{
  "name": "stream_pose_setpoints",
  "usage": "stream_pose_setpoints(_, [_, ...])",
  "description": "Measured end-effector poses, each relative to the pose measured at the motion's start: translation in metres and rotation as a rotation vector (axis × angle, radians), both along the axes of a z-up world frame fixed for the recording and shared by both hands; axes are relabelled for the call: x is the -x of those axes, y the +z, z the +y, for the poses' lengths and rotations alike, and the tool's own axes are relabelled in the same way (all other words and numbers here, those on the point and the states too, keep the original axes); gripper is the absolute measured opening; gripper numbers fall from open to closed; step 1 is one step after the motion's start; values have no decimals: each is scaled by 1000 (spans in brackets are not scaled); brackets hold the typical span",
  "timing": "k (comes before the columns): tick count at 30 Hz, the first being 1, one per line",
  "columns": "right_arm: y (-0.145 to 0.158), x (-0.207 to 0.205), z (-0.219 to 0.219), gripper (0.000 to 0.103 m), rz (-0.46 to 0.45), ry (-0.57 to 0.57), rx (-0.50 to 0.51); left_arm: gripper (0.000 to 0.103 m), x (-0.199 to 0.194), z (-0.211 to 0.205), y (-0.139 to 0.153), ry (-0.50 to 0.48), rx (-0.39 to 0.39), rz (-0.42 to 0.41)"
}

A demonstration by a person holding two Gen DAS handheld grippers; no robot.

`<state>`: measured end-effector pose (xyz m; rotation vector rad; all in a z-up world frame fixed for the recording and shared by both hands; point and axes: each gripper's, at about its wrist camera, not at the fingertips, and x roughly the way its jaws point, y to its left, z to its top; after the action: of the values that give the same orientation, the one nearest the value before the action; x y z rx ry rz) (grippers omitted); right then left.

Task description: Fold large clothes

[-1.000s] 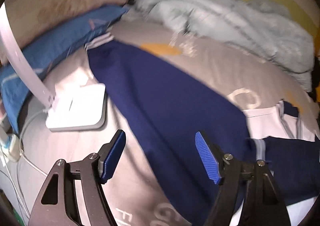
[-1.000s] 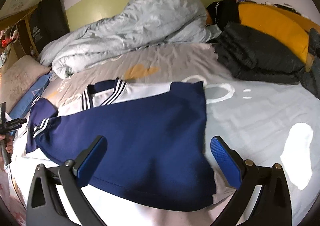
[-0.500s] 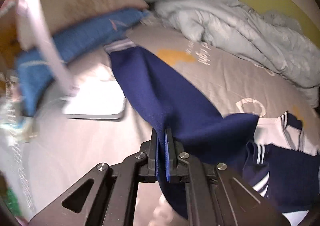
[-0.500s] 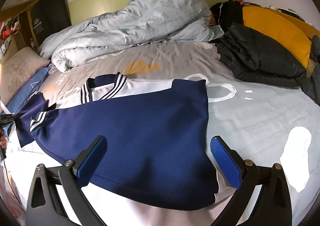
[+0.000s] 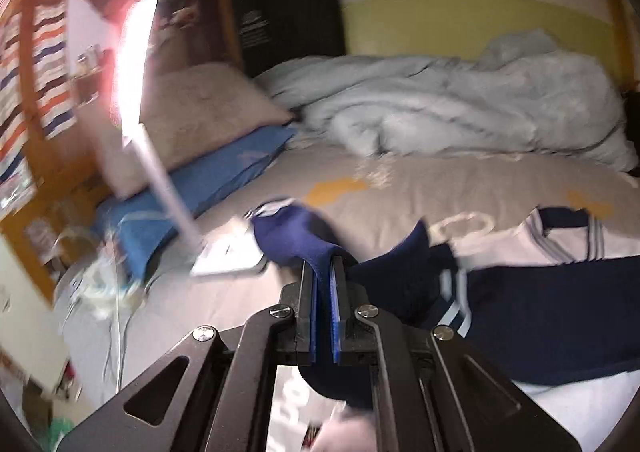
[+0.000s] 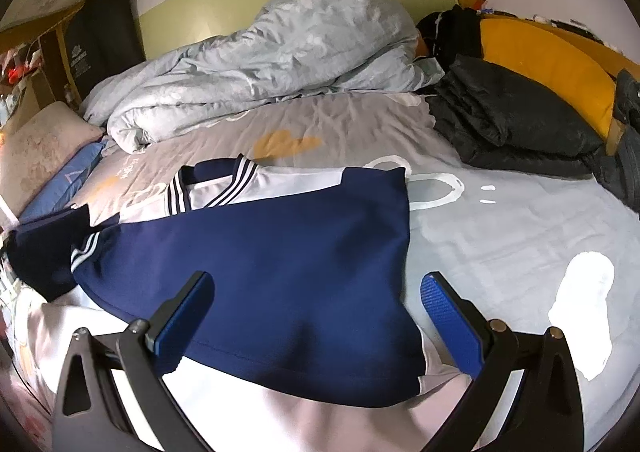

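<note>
Left tongs (image 5: pixel 324 284) pinch a lifted navy sleeve (image 5: pixel 296 240) of the navy-and-white jersey (image 6: pixel 280 252) spread on the bed (image 6: pixel 500 228); right tongs (image 6: pixel 316 312) hang wide apart above its hem, gripping nothing.

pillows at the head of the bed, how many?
2. A beige pillow lies on top, and a blue pillow sits under it, both left of the duvet. More may be hidden beneath the duvet.
</note>
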<state>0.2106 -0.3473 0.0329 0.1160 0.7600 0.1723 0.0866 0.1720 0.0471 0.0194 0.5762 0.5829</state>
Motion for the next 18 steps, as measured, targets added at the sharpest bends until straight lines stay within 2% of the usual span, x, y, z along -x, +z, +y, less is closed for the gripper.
stream_pose_setpoints(1, [0,-1,-2,103,7,-1,-15,5,3,0,-7,11,15,16])
stream_pose_setpoints(3, [-2,-3,-4,103,24,6,-41,5,8,1,-14,-32,68,20])
stream_pose_setpoints(5, [-5,-5,-3,103,50,14,-65,5,12,-5,-14,-106,114,-8])
stream_pose_setpoints(8, [-9,-6,0,103,60,10,-50,5,13,-31,-12,-250,104,-39])
stream_pose_setpoints(10, [-9,-5,0,103,59,12,-44,5,10,-43,-15,-349,177,-37])
stream_pose_setpoints(13, [-7,-2,-1,103,44,-2,-40,5,-2,-56,-29,-433,287,6])
stream_pose_setpoints(16, [-6,-1,-4,103,38,-10,-39,7,-13,-69,-47,-453,265,90])
stream_pose_setpoints(17, [-6,-1,-5,103,41,-9,-42,16,-13,-71,-49,-456,269,101])
stream_pose_setpoints(18, [-6,-1,-5,103,41,-9,-43,37,-13,-69,-49,-458,280,102])
